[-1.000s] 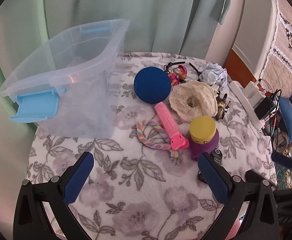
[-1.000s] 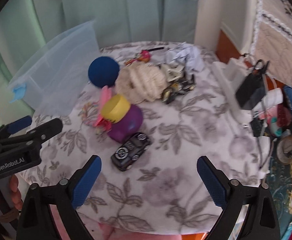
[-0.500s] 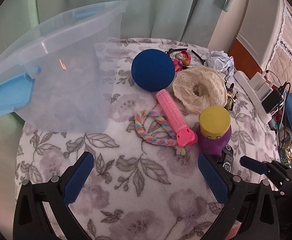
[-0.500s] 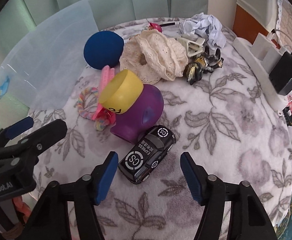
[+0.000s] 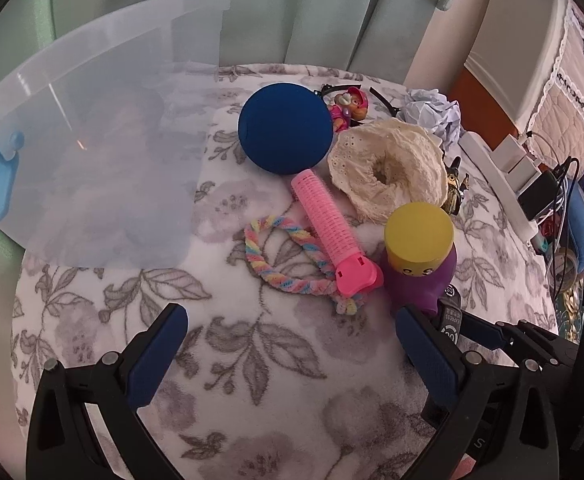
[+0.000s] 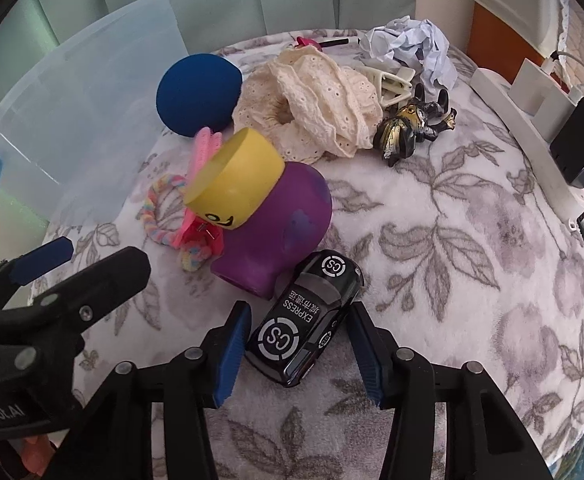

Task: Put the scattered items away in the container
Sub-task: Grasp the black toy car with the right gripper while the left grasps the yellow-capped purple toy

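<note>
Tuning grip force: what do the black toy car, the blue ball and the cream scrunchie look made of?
Black toy car: hard, glossy plastic or painted metal; sharp reflections, printed logos.
Blue ball: matte, probably foam or rubber; no highlights.
Cream scrunchie: soft eyelet fabric; gathered ruffles, punched holes.

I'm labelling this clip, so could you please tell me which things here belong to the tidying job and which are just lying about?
For the job:
- clear container
- black toy car, between the right hand-held gripper's closing jaws
- blue ball
- pink roller
- rainbow rope
- purple toy
- cream scrunchie

Lying about:
- white power strip
- curtain
</note>
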{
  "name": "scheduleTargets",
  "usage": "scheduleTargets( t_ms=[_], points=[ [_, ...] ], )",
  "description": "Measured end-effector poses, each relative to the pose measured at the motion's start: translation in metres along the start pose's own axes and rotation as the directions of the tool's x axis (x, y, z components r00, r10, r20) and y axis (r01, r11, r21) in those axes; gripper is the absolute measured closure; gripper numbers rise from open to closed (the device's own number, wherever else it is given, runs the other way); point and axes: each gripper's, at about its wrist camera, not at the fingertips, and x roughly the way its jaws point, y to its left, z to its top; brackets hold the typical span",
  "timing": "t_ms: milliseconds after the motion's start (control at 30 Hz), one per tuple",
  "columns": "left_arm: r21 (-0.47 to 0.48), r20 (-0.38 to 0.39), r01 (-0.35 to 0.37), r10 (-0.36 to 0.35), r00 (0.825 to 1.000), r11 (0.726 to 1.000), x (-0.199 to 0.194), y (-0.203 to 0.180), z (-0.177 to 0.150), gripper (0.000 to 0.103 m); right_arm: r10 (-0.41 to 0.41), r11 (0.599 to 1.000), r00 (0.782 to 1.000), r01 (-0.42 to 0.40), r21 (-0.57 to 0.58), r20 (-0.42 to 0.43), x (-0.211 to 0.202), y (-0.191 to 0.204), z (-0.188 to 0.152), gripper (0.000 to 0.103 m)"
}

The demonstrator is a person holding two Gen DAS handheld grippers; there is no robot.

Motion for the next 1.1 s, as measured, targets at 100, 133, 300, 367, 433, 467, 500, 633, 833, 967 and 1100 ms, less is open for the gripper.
scheduleTargets(
  t_ms=[100, 133, 300, 367, 433, 467, 500, 633, 833, 967, 1100],
  points=[
    [0.000, -0.006, 0.002, -0.002, 1.000, 1.000, 0.002, 0.000, 0.001, 0.000, 0.004, 1.000, 1.000, -0.004, 0.010, 0.006, -0.003, -0.003, -0.001, 0.053],
    [0.001, -0.007, 0.003, -0.003, 1.000, 1.000, 0.002, -0.001, 0.001, 0.000, 0.005, 1.000, 1.000, -0.005, 0.011, 0.007, -0.005, -0.004, -0.001, 0.055],
    [0.003, -0.017, 0.012, -0.012, 1.000, 1.000, 0.005, -0.004, 0.002, 0.000, 0.024, 1.000, 1.000, -0.024, 0.016, 0.015, -0.012, -0.010, -0.002, 0.059],
    [-0.008, -0.023, 0.028, -0.028, 0.999, 1.000, 0.007, -0.005, 0.003, 0.000, 0.029, 1.000, 0.999, -0.030, 0.009, 0.021, -0.016, -0.012, -0.004, 0.060],
    [-0.011, -0.034, 0.039, -0.040, 0.999, 0.999, 0.009, -0.008, 0.004, 0.000, 0.039, 0.999, 0.999, -0.040, 0.013, 0.024, -0.019, -0.015, -0.005, 0.060],
    [-0.007, -0.037, 0.041, -0.041, 0.998, 0.999, 0.010, -0.010, 0.004, 0.000, 0.044, 0.999, 0.999, -0.044, 0.016, 0.026, -0.021, -0.017, -0.005, 0.060],
    [-0.002, -0.036, 0.043, -0.043, 0.998, 0.999, 0.010, -0.013, 0.005, 0.000, 0.048, 0.999, 0.998, -0.048, 0.018, 0.029, -0.023, -0.018, -0.005, 0.061],
    [0.011, -0.026, 0.047, -0.047, 0.999, 0.999, 0.009, -0.021, 0.009, 0.000, 0.063, 0.997, 0.997, -0.065, 0.042, 0.038, -0.031, -0.027, -0.008, 0.064],
    [0.032, -0.022, 0.068, -0.067, 0.998, 0.997, 0.010, -0.033, 0.016, 0.000, 0.076, 0.992, 0.996, -0.081, 0.099, 0.054, -0.029, -0.041, -0.003, 0.065],
    [0.057, -0.025, 0.080, -0.079, 0.997, 0.995, 0.011, -0.045, 0.018, 0.001, 0.070, 0.984, 0.995, -0.081, 0.157, 0.072, -0.037, -0.062, -0.003, 0.065],
    [0.084, -0.028, 0.087, -0.085, 0.996, 0.993, 0.014, -0.057, 0.023, 0.004, 0.056, 0.977, 0.995, -0.073, 0.200, 0.088, -0.039, -0.078, -0.002, 0.066]
  ],
)
